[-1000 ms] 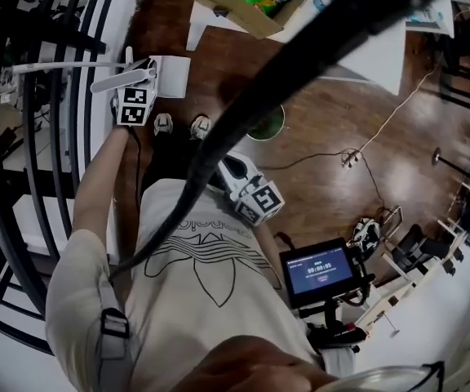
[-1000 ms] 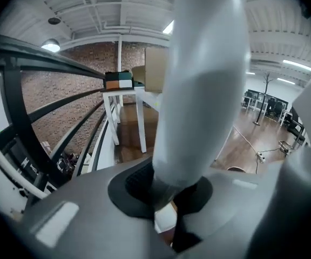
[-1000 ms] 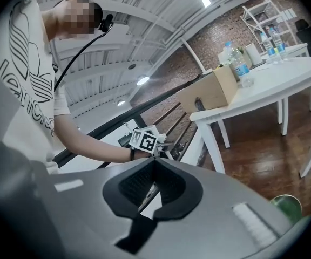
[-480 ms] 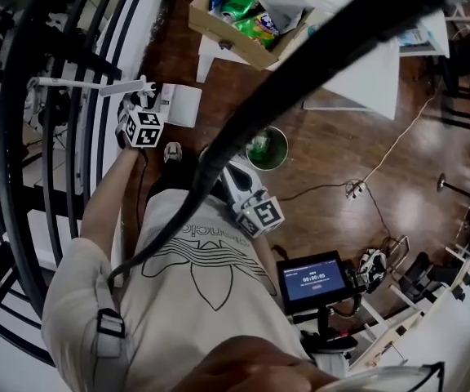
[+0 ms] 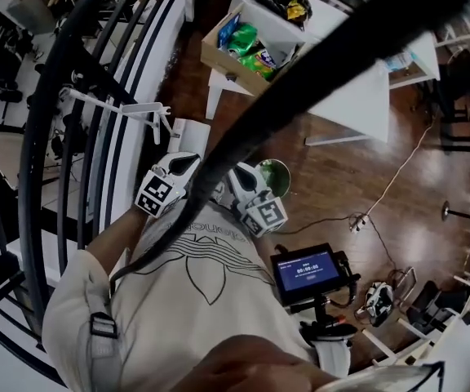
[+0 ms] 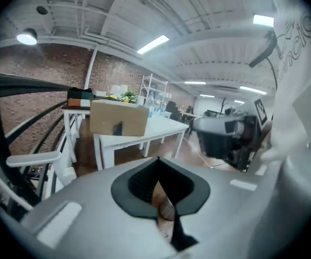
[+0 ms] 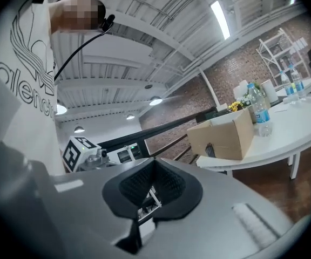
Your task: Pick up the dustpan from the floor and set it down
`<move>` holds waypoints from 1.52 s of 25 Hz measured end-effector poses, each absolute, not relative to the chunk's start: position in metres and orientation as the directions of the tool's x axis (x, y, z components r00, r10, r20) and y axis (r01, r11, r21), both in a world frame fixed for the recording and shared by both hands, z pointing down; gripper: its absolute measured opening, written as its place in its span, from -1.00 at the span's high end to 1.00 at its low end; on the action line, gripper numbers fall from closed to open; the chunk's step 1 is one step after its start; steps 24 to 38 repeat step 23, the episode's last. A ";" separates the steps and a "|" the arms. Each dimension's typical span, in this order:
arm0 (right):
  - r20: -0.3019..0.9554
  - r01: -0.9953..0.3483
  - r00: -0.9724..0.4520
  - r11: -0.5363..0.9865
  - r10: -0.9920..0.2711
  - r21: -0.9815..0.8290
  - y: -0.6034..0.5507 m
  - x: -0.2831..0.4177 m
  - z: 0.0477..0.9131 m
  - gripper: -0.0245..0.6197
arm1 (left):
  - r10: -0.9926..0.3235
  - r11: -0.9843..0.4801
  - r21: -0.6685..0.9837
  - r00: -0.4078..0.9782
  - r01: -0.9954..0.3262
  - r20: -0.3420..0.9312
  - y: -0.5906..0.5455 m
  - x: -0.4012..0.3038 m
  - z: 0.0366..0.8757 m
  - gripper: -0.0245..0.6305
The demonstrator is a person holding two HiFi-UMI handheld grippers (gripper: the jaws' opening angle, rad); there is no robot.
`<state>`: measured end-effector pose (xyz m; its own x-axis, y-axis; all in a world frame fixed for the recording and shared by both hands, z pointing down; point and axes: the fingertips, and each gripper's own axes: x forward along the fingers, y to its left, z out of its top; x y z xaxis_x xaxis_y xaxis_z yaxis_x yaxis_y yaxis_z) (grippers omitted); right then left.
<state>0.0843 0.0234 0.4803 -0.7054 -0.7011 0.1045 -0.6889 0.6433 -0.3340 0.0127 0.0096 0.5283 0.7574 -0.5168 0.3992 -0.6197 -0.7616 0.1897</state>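
Observation:
The white dustpan (image 5: 189, 134) stands on the wooden floor beside the black railing, its long white handle (image 5: 108, 104) reaching out to the left. No gripper touches it. My left gripper (image 5: 191, 163) is drawn back near my chest, below the pan; its jaws (image 6: 163, 223) are shut with nothing between them. The handle (image 6: 34, 159) shows at the left of the left gripper view. My right gripper (image 5: 235, 174) hangs close beside the left one, also shut and empty (image 7: 139, 223). The left gripper's marker cube (image 7: 80, 150) is visible in the right gripper view.
A black stair railing (image 5: 72, 145) curves along the left. A white table (image 5: 357, 80) carries a cardboard box (image 5: 247, 43) of snack bags. A green bucket (image 5: 276, 172) sits on the floor by my feet. A screen on a stand (image 5: 307, 272) and a floor cable (image 5: 382, 194) lie to the right.
The left gripper held the dustpan's handle, opened, let it go, then pulled back up toward my chest and shut. The right gripper rose slightly. The dustpan stays by the railing.

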 end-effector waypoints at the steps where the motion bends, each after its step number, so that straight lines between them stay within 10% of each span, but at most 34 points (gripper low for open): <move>1: 0.107 -0.684 -0.713 0.653 -0.693 -0.327 0.026 0.081 0.481 0.92 | -0.506 -0.771 0.210 0.778 -0.602 0.373 0.014 0.023 0.519 0.86; 38: 0.097 -0.654 -0.747 0.701 -0.658 -0.284 0.034 0.057 0.481 0.92 | -0.578 -0.742 0.214 0.768 -0.636 0.277 0.016 0.015 0.484 0.86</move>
